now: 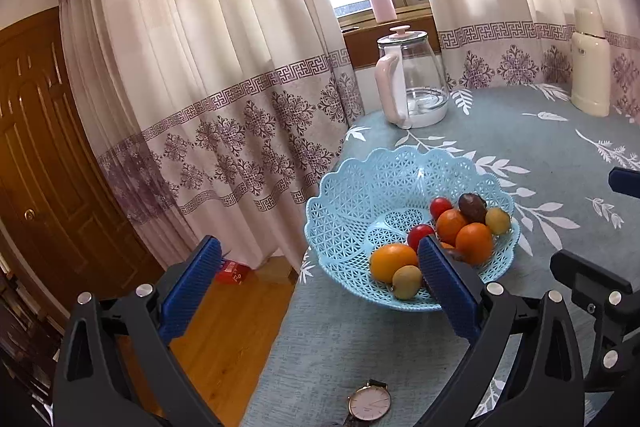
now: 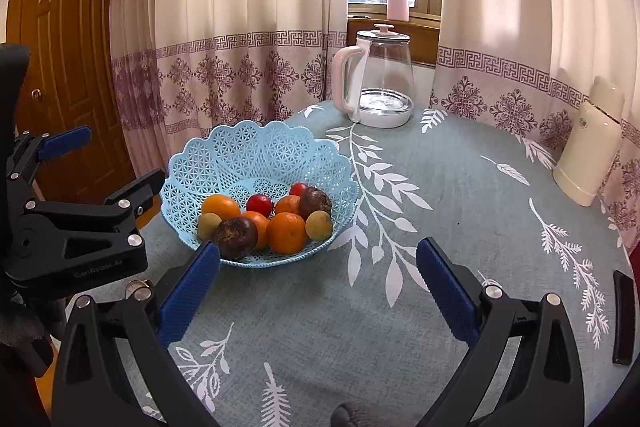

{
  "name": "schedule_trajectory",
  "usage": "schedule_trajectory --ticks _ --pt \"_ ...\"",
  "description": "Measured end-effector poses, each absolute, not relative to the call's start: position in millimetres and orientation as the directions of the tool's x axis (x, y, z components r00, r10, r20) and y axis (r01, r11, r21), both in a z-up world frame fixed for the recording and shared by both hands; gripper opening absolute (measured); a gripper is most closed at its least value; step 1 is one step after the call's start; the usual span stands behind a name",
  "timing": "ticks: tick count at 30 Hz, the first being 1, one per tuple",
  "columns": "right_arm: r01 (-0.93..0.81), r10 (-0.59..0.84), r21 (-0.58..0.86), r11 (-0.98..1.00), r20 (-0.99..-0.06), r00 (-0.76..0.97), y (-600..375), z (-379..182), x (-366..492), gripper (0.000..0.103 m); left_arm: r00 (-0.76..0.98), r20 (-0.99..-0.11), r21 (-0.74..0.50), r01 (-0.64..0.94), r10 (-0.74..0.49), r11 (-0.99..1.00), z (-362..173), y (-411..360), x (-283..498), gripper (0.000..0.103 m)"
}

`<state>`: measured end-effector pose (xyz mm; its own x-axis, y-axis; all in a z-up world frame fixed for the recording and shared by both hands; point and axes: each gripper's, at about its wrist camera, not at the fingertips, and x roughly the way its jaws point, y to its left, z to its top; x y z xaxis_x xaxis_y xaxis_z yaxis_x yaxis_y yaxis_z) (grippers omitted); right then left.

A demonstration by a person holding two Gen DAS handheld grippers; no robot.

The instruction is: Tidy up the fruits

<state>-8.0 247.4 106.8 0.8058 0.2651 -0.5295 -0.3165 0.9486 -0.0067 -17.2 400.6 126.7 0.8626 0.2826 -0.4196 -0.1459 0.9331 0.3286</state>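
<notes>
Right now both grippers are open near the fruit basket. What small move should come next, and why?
Probably none toward fruit: every fruit in view already lies in the blue basket, and both the left gripper and the right gripper are open and hold nothing. I would ease both back from the table.

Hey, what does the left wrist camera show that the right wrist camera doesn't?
Only the left wrist view shows a wristwatch near the table edge and a red box on the floor. Only the right wrist view shows a dark flat object at the table's right edge. Both show the blue basket of fruit, the glass kettle, the cream flask and open jaws.
</notes>
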Motion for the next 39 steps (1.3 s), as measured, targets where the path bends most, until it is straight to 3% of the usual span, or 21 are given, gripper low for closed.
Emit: schedule_trajectory --ticks 12,39 --pt "-0.333 0.297 0.041 0.942 -0.565 0.77 250.6 100.2 3.6 0.098 0.862 -0.423 0.353 -0.126 0.279 0.927 121.6 398.6 -15.7 0.1" --pt "-0.285 0.174 -0.116 0.951 -0.561 0.809 265.4 90.6 11.5 0.098 0.838 -0.447 0.394 -0.129 0.313 0.91 109.5 404.6 -4.4 0.1"
